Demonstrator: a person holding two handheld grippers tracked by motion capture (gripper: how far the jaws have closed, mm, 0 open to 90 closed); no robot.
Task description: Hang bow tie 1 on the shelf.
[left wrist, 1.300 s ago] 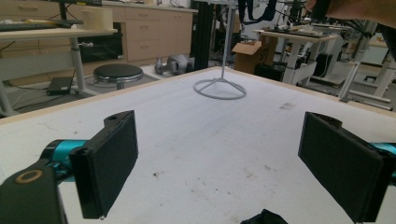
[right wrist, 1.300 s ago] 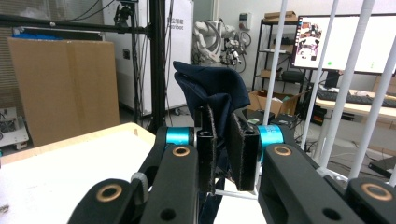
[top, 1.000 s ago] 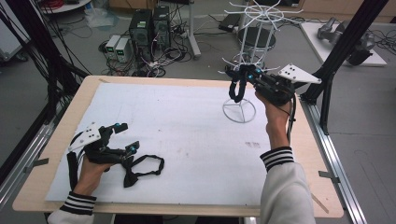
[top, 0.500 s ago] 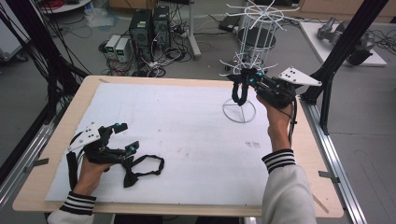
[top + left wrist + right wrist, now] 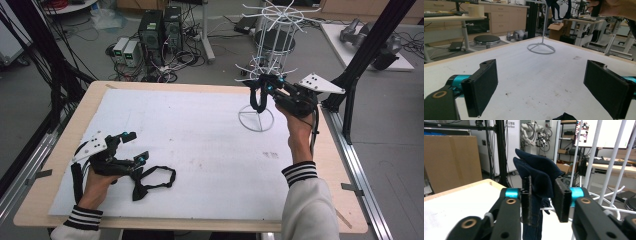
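Two grippers, two bow ties, one rack, one table.

The right gripper (image 5: 264, 86) is raised at the rack (image 5: 272, 50), which stands on its ring foot near the table's (image 5: 310, 200) far right corner. In the right gripper view, the right gripper's (image 5: 541, 200) jaws have just been opening, and a dark blue bow tie (image 5: 537, 173) sits between them; the pads stand a little apart, and whether they press the cloth cannot be told. The bow of this tie rises above the pads, and cloth hangs down below them, so its long axis runs roughly upright. In the high view the blue bow tie (image 5: 256, 97) hangs as a dark loop at a lower prong of the rack, above the ring foot.

The left gripper (image 5: 131, 146) lies low near the table's near left corner, jaws wide apart with nothing between them, pointing toward the right edge. A second, black bow tie (image 5: 150, 181) lies flat on the white sheet just beside this gripper, its knot toward the near edge and its strap loop reaching toward the right edge; its long axis runs roughly along the near edge. In the left gripper view a corner of the black tie (image 5: 564, 117) shows at the bottom, between the open jaws.
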